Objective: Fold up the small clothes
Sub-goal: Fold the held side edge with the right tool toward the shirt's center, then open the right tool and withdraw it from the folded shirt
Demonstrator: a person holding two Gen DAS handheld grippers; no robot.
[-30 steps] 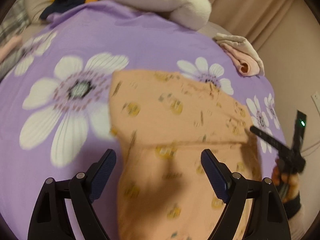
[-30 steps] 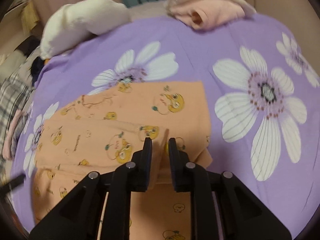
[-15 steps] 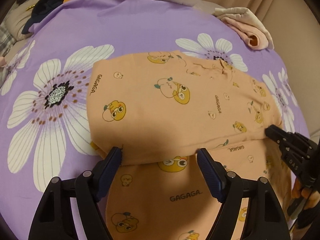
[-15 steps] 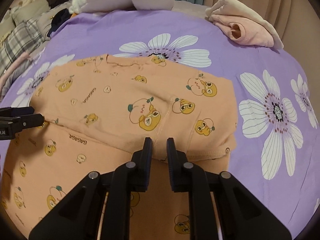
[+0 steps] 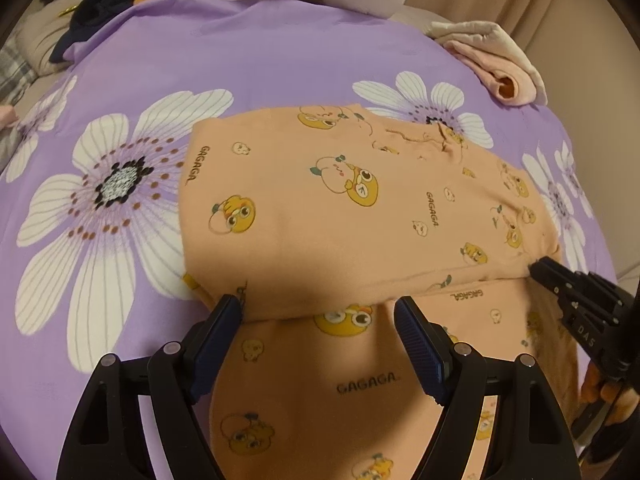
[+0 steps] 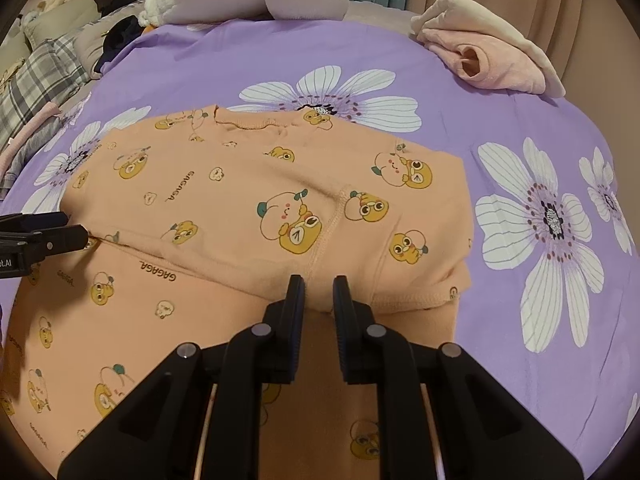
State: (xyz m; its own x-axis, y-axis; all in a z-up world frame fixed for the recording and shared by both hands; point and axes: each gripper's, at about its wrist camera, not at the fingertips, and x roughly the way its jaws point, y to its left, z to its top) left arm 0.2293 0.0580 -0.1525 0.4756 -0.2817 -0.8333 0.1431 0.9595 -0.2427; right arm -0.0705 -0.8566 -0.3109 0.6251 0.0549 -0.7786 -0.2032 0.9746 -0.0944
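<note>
On the bed's purple flowered sheet [image 5: 280, 60], an orange printed garment [image 5: 360, 208] is lying flat, its far part doubled back toward the near part so that a hemmed edge runs across the middle.

- Right gripper [image 6: 319, 292]: fingers are nearly closed, and a pinch of that hemmed edge is being held between them.
- Left gripper [image 5: 318, 312]: fingers are spread wide over the same edge; nothing is being pressed, and one tip is just touching the cloth corner.
- Risk: with only one side being held, the flap is likely to be skewed or dragged if the right gripper is pulled, leaving the fold crooked.
- Risk: cloth may be snagged on the textured pads at release, so the flap is lifted again.
- Risk: the lower layer may be bunched by the left fingertip [image 5: 230, 312] if it is pushed forward.
- Pink folded garment [image 6: 488, 56] at the far edge is lying well apart; no interference is expected.
</note>
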